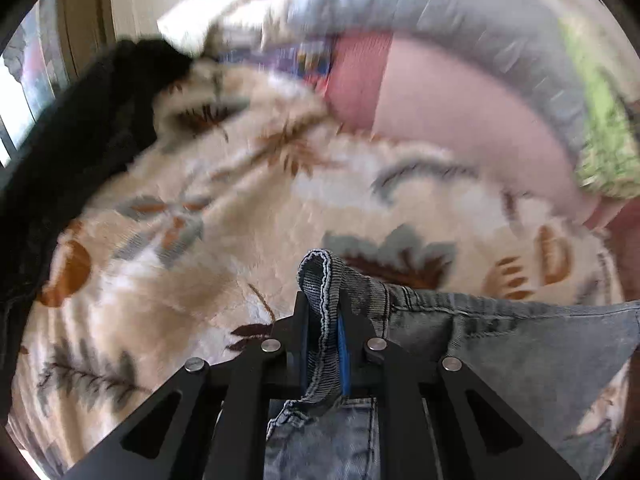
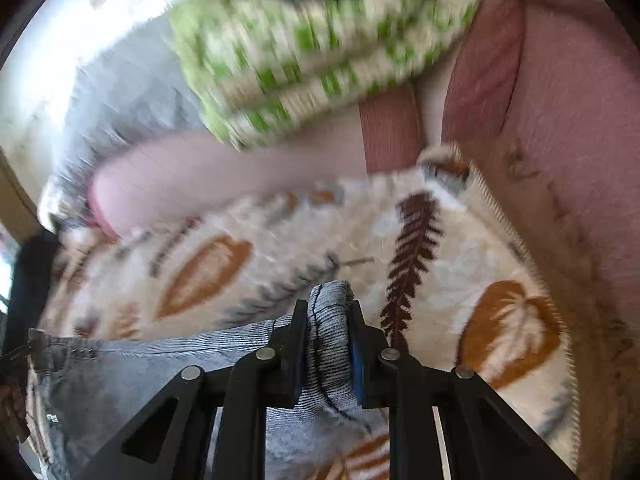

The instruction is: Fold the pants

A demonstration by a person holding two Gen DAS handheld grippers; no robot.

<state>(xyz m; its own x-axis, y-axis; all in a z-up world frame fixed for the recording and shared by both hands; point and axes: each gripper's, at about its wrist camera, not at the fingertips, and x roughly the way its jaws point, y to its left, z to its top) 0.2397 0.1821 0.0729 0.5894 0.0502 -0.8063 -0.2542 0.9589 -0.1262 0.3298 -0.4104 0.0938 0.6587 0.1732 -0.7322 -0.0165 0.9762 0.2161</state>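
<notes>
**Both tools pinching the jeans above a leaf-print blanket**

The left tool (image 1: pixel 325 320) is pinching a bunched, stitched edge of the grey-blue denim pants (image 1: pixel 500 344); the fabric is standing up between its blue pads and trailing away to the right of that view. The right tool (image 2: pixel 329 332) is clamping another rolled fold of the same pants (image 2: pixel 160 372), with the cloth stretching off to the left of its view. The denim is hanging taut between the two grips, just over a cream blanket (image 1: pixel 280 200) printed with brown, orange and grey leaves. Beyond the blanket, a pink pillow (image 1: pixel 460 120) is lying next to a grey cover (image 1: pixel 460 12), and a green-and-white checked cloth (image 2: pixel 320 52) is resting on top near the pink bedding. A black garment (image 1: pixel 80 128) is lying at the blanket's left edge in the left wrist view. Both views are blurring toward the far side.
</notes>
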